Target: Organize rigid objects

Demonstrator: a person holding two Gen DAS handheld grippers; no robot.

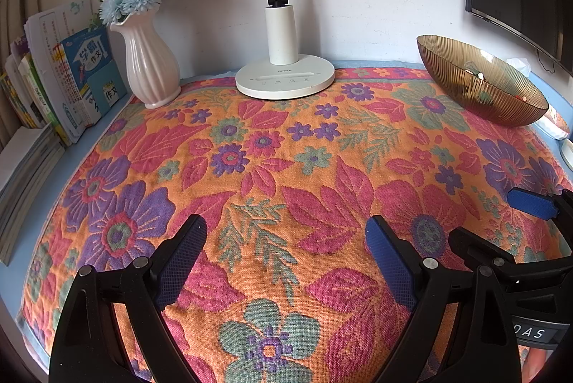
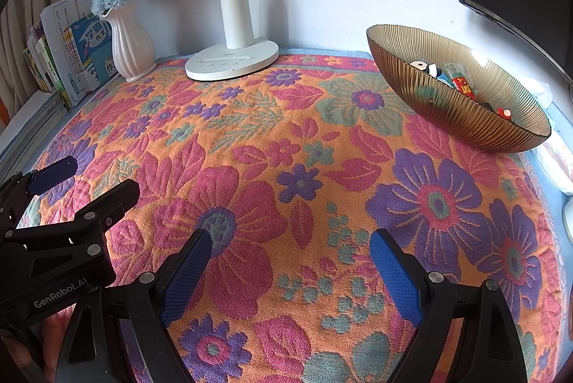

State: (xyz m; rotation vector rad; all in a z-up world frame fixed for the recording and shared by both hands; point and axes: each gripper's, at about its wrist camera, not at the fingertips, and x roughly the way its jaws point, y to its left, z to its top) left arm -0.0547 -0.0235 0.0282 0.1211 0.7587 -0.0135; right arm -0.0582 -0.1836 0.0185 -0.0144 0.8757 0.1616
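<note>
Both tools are released: the left gripper (image 1: 286,247) and right gripper (image 2: 290,261) hover empty over the cloth (image 2: 286,168). Farther off, the small items (image 2: 462,84) sit in the bowl (image 2: 447,110); a careless reach could tip it.

A blue-edged table (image 1: 21,270) carries a floral cloth (image 1: 286,168). Beyond the fingertips stand a white lamp base (image 1: 284,78), a ribbed vase (image 1: 150,64), leaning books (image 1: 71,78) and an amber bowl (image 2: 454,85) holding small, perhaps toy-like, objects (image 2: 462,84).
</note>
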